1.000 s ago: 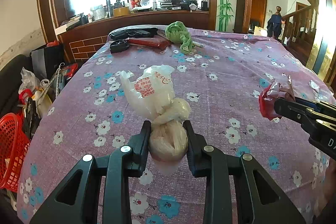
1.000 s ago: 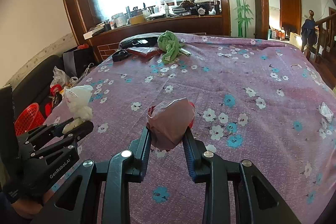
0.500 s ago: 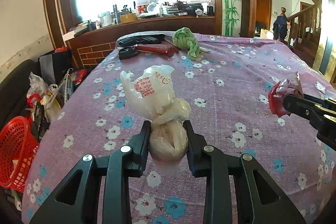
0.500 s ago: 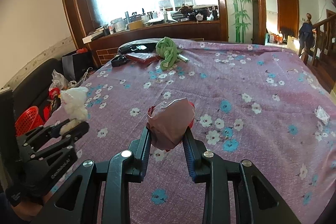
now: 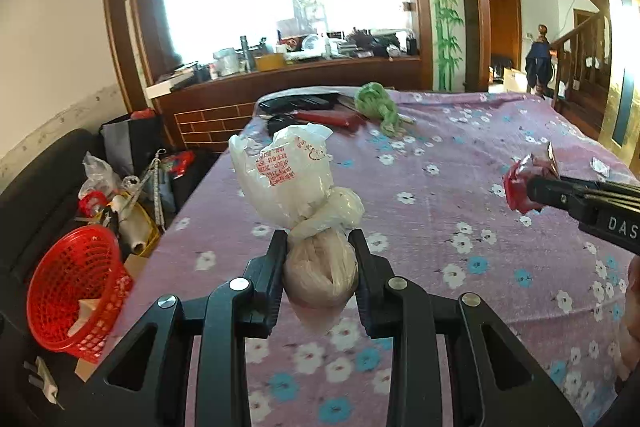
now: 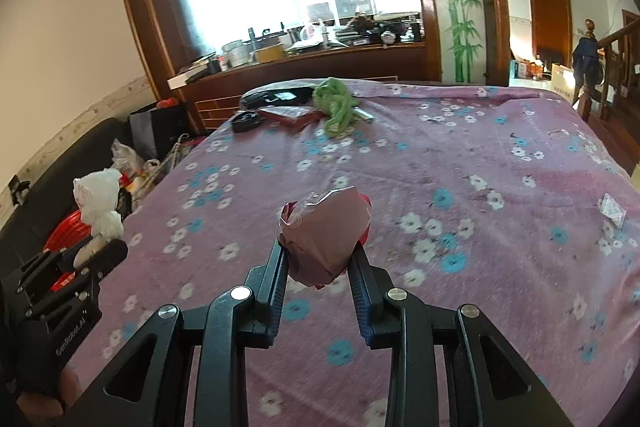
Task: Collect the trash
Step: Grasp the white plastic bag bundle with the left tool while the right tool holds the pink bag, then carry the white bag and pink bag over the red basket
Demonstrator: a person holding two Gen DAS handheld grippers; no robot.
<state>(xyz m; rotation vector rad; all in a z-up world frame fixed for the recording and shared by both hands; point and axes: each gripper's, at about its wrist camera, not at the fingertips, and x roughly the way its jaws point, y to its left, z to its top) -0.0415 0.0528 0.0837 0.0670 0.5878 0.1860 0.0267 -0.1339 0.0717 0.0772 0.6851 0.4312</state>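
The left gripper (image 5: 320, 273) clamps a knotted white plastic bag (image 5: 298, 179) between its fingers (image 5: 272, 267), above the flowered bed (image 5: 440, 227). The right gripper (image 6: 320, 267) pinches a crumpled red wrapper (image 6: 326, 231). A red basket (image 5: 76, 287) sits left of the left fingers.

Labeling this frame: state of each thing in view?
left gripper: shut on white knotted bag, held above the table
right gripper: shut on red crumpled wrapper, lifted
red basket: tilted, some trash inside
green cloth: bunched on bedspread
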